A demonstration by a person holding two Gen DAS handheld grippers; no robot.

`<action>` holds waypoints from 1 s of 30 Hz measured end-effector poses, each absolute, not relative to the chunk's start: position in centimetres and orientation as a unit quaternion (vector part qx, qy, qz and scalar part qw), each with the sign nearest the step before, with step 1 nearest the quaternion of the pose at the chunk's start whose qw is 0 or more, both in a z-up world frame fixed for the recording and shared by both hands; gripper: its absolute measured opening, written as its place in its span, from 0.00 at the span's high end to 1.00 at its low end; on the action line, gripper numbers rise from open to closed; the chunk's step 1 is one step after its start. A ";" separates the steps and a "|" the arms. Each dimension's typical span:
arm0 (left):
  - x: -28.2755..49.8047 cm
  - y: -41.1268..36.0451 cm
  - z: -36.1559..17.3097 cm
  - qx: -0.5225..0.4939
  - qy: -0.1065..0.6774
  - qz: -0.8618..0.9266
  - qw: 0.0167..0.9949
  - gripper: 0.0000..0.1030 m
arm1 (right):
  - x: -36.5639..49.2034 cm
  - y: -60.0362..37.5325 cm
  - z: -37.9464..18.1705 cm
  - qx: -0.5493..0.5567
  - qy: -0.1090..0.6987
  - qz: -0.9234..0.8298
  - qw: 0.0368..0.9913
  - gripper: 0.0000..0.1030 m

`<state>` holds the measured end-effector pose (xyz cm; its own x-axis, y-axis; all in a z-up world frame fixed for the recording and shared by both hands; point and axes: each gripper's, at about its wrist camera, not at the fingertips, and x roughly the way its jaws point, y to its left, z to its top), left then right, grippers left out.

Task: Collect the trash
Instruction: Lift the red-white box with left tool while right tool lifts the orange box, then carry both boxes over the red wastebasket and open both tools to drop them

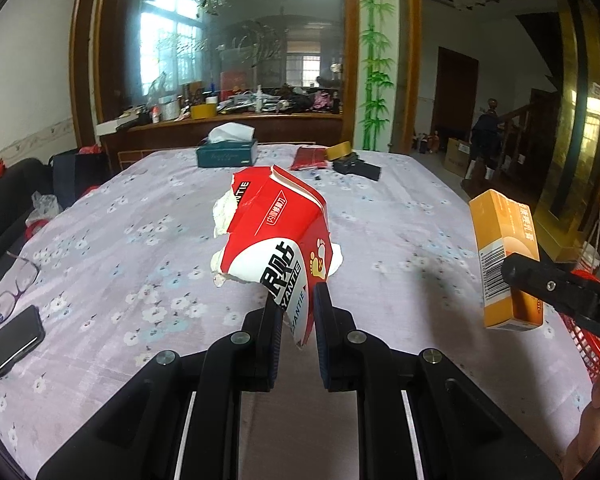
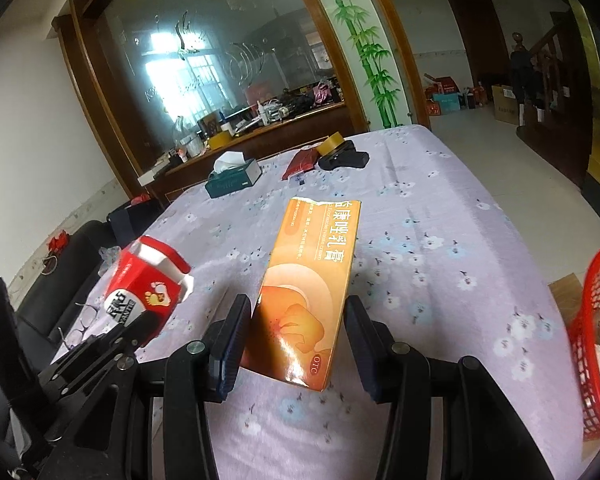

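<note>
Beyond the table (image 2: 440, 208), red basket (image 2: 596, 344)

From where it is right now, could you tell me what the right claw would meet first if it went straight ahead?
Probably the flowered tablecloth, since the right claw tilts downward with the orange box held above it; depth is unclear.

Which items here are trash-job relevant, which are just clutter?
Job: red carton in left gripper; orange box in right gripper; red basket; crumpled tissue.
Lying about: glasses, phone, tissue box, tape roll.
</note>
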<state>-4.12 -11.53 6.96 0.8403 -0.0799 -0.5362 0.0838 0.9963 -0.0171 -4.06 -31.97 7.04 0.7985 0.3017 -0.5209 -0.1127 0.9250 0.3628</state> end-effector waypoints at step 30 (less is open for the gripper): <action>-8.2 -29.7 8.9 0.100 0.271 -0.210 0.934 0.86 | -14.8 -50.9 8.8 0.263 0.218 -0.031 0.939 0.49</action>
